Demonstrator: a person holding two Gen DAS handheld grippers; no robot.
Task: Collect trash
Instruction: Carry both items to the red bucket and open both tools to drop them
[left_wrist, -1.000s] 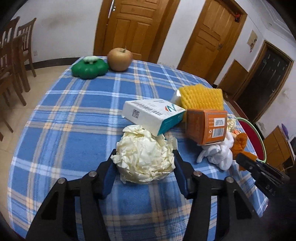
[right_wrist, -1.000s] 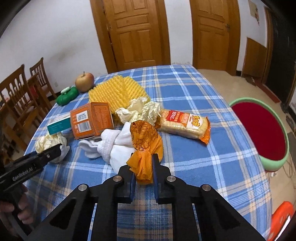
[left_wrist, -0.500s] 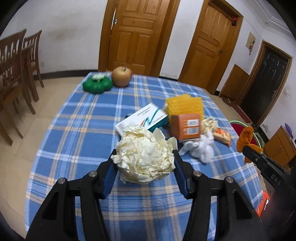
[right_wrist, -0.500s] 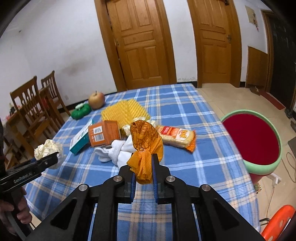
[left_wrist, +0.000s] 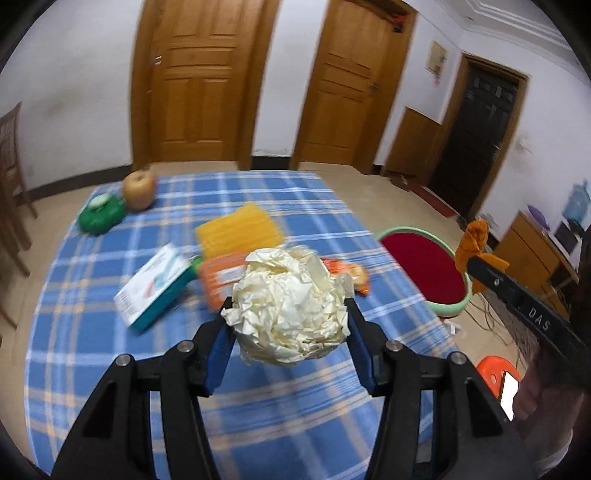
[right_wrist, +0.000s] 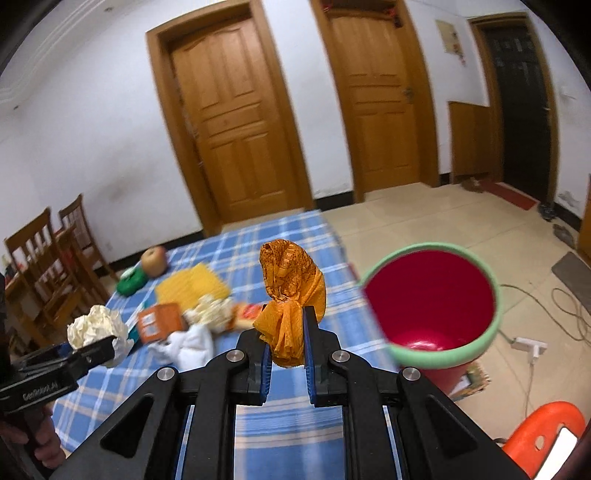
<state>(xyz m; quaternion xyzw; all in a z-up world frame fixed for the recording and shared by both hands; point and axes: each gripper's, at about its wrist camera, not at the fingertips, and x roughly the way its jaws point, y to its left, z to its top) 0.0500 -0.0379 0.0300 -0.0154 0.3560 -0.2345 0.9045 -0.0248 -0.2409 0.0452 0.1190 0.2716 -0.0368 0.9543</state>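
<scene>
My left gripper (left_wrist: 288, 325) is shut on a crumpled cream paper ball (left_wrist: 290, 306) and holds it high above the blue plaid table (left_wrist: 92, 350). My right gripper (right_wrist: 286, 332) is shut on an orange crumpled bag (right_wrist: 291, 291), lifted above the table's right edge. A red bin with a green rim (right_wrist: 432, 299) stands on the floor right of the table, also in the left wrist view (left_wrist: 424, 269). The left gripper and its paper ball (right_wrist: 96, 325) show at the left of the right wrist view.
On the table lie a white and teal box (left_wrist: 155, 288), an orange carton (left_wrist: 221, 273), a yellow foam net (left_wrist: 240, 229), a snack packet (left_wrist: 351, 273), a white cloth (right_wrist: 188, 343), an apple (left_wrist: 138, 188) and a green object (left_wrist: 99, 214). Wooden chairs (right_wrist: 44, 266) stand left; an orange stool (right_wrist: 543, 432) right.
Both grippers have risen and swung right with their loads. The red bin has come much nearer in the right wrist view.
</scene>
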